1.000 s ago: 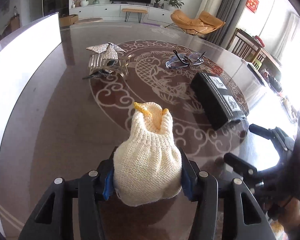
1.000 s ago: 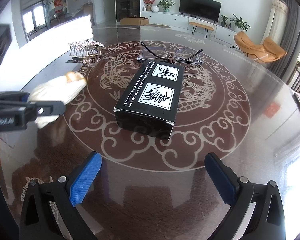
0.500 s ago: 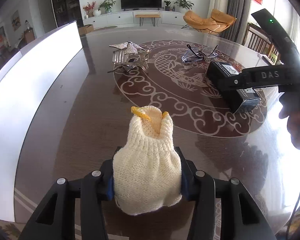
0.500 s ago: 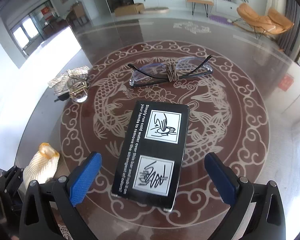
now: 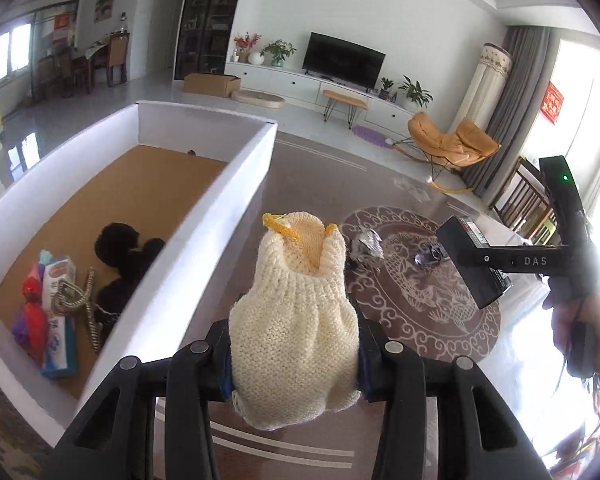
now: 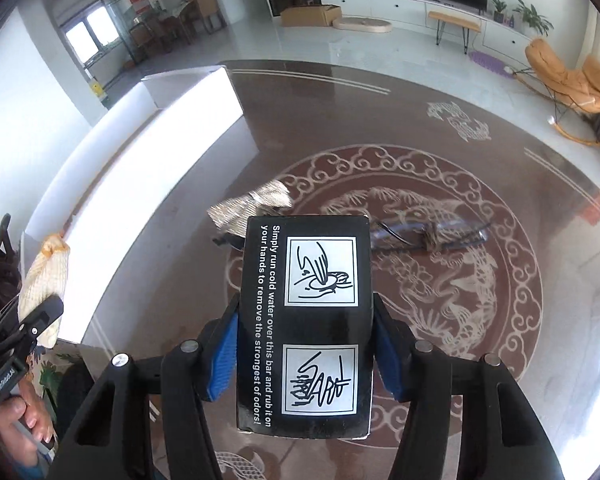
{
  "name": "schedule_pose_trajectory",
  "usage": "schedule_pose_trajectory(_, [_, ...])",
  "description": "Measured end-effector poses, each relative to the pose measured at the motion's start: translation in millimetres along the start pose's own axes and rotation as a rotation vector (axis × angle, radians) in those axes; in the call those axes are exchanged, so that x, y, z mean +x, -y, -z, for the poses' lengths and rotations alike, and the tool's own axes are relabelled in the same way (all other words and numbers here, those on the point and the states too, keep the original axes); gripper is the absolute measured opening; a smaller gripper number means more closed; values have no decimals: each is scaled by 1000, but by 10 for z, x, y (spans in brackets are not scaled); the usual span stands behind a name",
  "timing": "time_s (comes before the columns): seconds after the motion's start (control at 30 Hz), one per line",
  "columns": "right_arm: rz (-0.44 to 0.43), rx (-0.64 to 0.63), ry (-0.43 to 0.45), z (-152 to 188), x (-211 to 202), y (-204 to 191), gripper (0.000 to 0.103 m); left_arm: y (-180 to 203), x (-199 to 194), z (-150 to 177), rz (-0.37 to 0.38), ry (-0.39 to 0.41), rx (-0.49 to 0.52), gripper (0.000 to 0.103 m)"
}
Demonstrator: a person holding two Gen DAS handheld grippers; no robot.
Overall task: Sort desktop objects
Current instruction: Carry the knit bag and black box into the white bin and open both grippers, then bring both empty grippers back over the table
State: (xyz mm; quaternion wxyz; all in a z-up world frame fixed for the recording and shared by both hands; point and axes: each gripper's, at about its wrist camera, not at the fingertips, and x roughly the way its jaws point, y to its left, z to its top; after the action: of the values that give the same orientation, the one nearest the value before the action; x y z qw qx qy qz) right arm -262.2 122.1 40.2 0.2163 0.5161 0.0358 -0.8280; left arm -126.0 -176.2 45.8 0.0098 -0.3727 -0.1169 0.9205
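Left wrist fingers clamp the knitted glove; right fingers grip the black box.

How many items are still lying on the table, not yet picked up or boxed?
2: a silvery foil piece beyond the black box, and glasses right of it. The box may hide more.

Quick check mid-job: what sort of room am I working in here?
Most likely a home living room: a flat-screen TV on a low white cabinet, an orange lounge chair by the curtains, and potted plants alongside.
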Motion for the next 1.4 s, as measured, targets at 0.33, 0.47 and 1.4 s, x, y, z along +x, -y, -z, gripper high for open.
schedule_pose_trajectory(0.33, [-287, -235, 140, -972, 144, -2335, 59, -1873, -37, -444, -323, -50, -186, 44])
schedule_pose_trajectory(0.47, [-356, -313, 79, -899, 612, -3089, 59, -2215, 73, -322, -372, -102, -212, 44])
schedule_pose_trajectory(1.4, [185, -37, 166, 1018, 393, 210, 99, 822, 429, 618, 28, -76, 157, 89])
